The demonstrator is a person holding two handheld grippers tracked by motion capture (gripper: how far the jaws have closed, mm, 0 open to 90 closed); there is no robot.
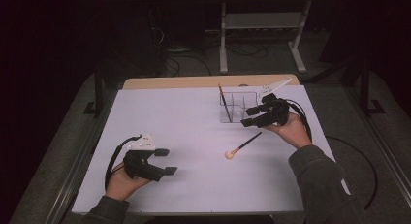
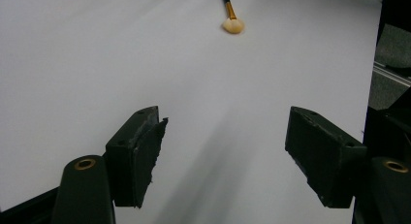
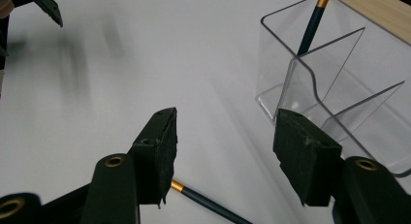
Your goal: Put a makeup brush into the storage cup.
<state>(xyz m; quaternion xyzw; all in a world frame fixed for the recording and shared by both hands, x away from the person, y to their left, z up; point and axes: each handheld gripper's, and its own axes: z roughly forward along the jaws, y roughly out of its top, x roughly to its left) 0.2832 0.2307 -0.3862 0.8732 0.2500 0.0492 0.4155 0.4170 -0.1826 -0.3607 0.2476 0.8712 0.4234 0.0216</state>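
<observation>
Right gripper (image 1: 253,116): we see its jaws apart with nothing between the pads; we read it as hanging just in front of the organizer (image 1: 237,106), near side, above the handle end of the loose brush (image 1: 242,146); in the right gripper view that handle (image 3: 208,203) passes under the left pad (image 3: 165,151), apart from it as far as we can tell. Left gripper (image 1: 165,161): jaws spread wide, empty, hovering over bare mat well away from the work; likely parked so the right has room.

Brush: lies flat on the mat (image 1: 169,117), bristle head toward us, handle angled up toward the right gripper; in the left gripper view its pale head (image 2: 233,25) sits far ahead of the jaws. A second brush (image 1: 224,102) stands tilted in the left compartment of the organizer, so we judge the loose one is meant to go in too; the right jaws look placed for a grab low on the handle.

Room: organizer sits near the far edge of the mat, right of centre; other compartments empty as far as we can see; open mat all around the brush, nothing to bump on the left or near side; the clear wall is just beside the right pad (image 3: 303,156), so a lift wants to go up before going over the rim.
</observation>
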